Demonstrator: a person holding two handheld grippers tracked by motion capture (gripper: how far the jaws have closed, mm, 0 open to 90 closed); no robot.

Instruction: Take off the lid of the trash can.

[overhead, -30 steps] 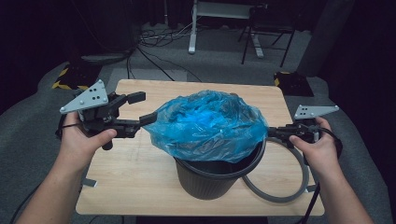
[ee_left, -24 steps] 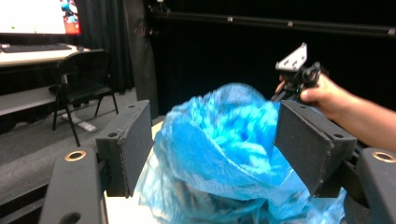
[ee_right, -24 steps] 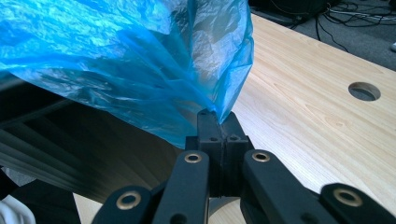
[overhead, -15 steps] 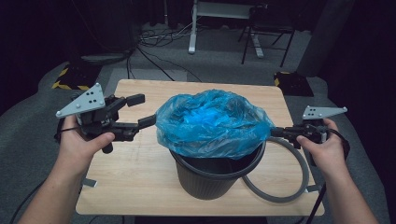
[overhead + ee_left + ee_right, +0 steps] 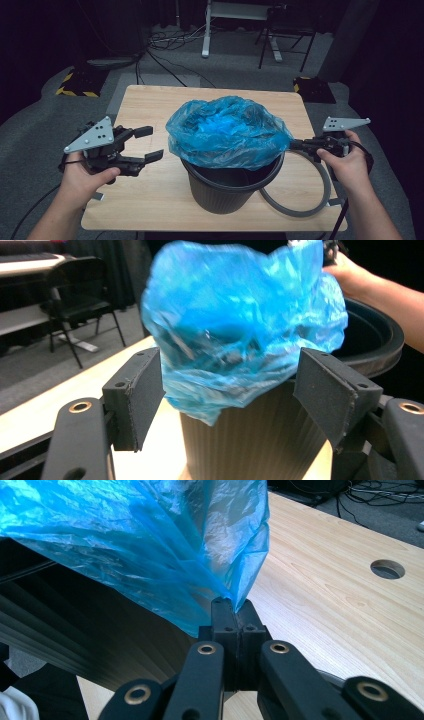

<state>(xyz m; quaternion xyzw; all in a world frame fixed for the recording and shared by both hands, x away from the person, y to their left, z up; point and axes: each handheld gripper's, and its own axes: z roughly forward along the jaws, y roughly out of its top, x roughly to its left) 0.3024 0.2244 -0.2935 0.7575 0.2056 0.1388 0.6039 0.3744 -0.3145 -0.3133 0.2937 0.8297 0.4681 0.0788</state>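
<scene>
We hold the left tool (image 5: 148, 145) wide open near the counter's (image 5: 150, 107) left edge, just beside the bin (image 5: 225, 192); the bag (image 5: 227, 130) drapes over the bin at the front edge; our right tool (image 5: 295, 145) clamps the bag's right edge

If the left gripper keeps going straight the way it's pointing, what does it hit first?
Most likely the hanging edge of the blue bag, with the dark bin under it. The left gripper has its jaws open and aimed straight at them, though depth is hard to judge.
</scene>
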